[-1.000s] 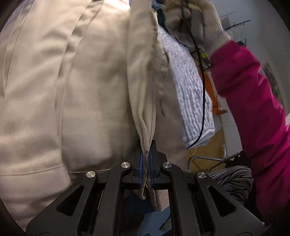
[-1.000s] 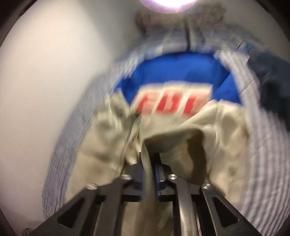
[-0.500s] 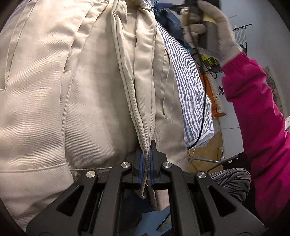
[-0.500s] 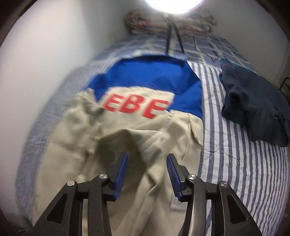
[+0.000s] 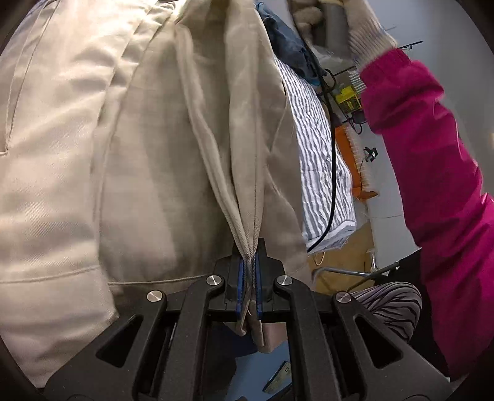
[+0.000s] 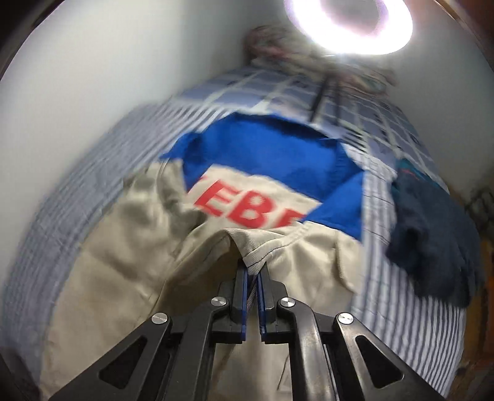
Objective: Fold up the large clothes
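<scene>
- The right wrist view is smeared by motion; the red letters on the beige jacket [image 6: 129,246] read only in part, and its lower hem is cut off by the frame.
- In the left wrist view the jacket [image 5: 139,154] fills most of the picture, hiding the bed beneath it.
- The left gripper [image 5: 248,271] is clamped on a bunched ribbed edge of the jacket, cloth running up from the pads.
- The right gripper [image 6: 253,277] is closed on a ribbed hem corner, lifted off the jacket's body.
- The gloved hand [image 5: 364,27] is cropped at the top edge; the pink sleeve [image 5: 432,185] covers the right side.
- The jacket lies on the striped bedsheet [image 6: 398,308], close to the white wall [image 6: 92,92].
- A dark garment [image 6: 432,237] lies to the right, apart from the jacket, with bare sheet between them.
</scene>
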Demonstrator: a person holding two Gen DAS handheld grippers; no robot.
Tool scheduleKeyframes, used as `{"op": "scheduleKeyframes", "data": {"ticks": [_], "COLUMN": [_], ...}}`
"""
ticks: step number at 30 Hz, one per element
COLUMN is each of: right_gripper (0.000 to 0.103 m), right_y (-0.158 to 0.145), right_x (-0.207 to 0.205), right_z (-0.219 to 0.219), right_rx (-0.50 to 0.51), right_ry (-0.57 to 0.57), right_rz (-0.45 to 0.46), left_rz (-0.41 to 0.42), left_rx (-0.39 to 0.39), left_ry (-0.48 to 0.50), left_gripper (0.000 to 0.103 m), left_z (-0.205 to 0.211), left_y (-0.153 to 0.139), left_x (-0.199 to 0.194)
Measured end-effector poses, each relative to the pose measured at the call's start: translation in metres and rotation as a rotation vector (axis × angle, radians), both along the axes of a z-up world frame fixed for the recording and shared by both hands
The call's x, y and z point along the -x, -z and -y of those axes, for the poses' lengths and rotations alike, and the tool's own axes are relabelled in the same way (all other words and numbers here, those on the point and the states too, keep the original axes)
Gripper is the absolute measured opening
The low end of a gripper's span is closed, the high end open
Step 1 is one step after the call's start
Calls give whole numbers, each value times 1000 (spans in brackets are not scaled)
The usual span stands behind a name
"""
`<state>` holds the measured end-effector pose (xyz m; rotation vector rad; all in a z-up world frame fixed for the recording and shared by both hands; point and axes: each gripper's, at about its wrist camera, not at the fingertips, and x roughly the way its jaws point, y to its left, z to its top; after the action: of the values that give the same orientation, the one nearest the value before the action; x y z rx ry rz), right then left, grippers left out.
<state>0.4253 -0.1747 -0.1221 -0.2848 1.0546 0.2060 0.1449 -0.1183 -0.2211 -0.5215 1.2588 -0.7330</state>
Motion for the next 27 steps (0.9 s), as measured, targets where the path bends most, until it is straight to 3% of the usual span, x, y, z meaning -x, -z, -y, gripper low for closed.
{"op": "scheduleKeyframes", "data": {"ticks": [5, 10, 15, 20, 24, 27], "right_gripper": [8, 25, 26, 25, 25, 26], "right_y": [68, 32, -13, -2, 14, 11], "right_x": [-5, 8, 49, 74, 42, 18], "right_z": [-31, 7, 77, 87, 90, 94], "right_rx": [95, -97, -264, -206, -184, -228], "right_ry": [-36, -12, 86, 71, 123, 144], "right_rz": [-32, -21, 12, 18, 36, 78], "left_rz": [-23, -20, 21, 53, 44, 24], "left_rx": [-10, 0, 12, -13, -46, -47], "left_ry": [-6, -4, -21, -35, -35, -27], "left_gripper": [3, 3, 3, 3, 3, 3], "left_z": [-3, -1, -6, -8, -8, -3], "left_y": [8, 2, -12, -16, -9, -2], "left_x": [-1, 2, 6, 10, 11, 8]}}
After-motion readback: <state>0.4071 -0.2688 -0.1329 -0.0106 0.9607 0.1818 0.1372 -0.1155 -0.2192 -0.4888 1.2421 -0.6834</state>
